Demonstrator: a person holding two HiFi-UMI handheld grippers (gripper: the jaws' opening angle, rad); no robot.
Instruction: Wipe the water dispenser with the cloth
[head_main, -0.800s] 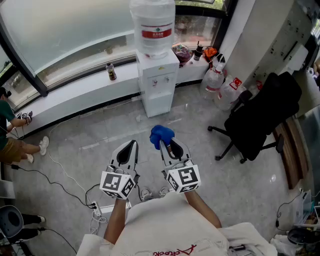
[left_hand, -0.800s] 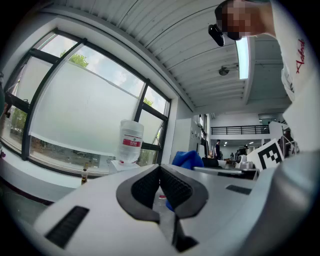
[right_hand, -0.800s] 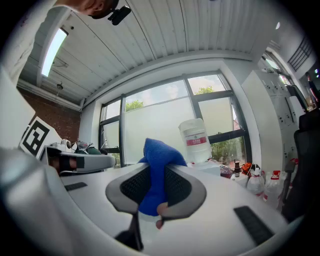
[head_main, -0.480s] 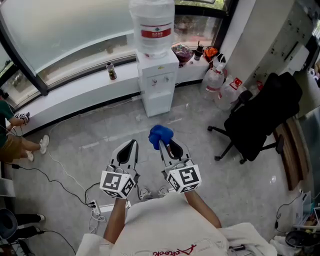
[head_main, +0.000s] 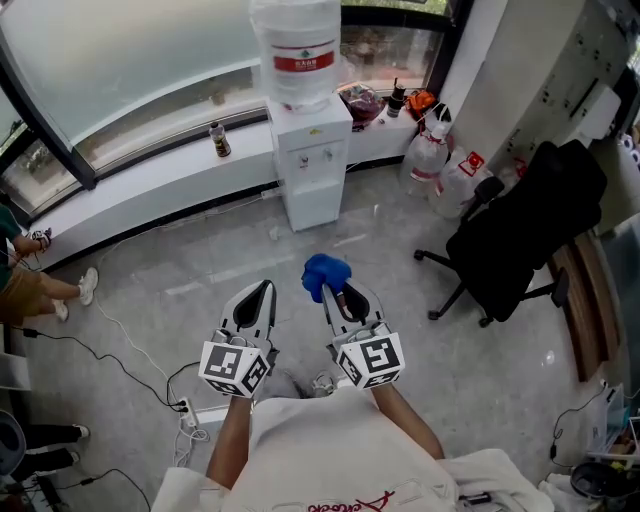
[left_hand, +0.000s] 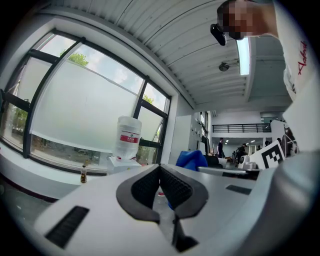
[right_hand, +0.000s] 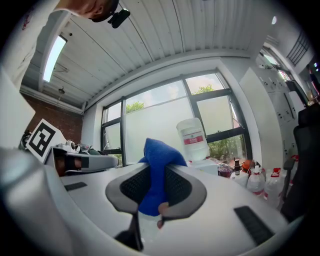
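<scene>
The right gripper (head_main: 337, 292) pinches a blue cloth (head_main: 325, 272) between its jaws, the left gripper (head_main: 262, 292) is closed on nothing, and the white water dispenser (head_main: 312, 165) stands well ahead of the 2 by the window (head_main: 130, 70).

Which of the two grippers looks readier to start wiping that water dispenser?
Probably the right gripper: its jaws are shut on the blue cloth, and the water dispenser stands ahead of it. The left gripper is shut, holding nothing.
</scene>
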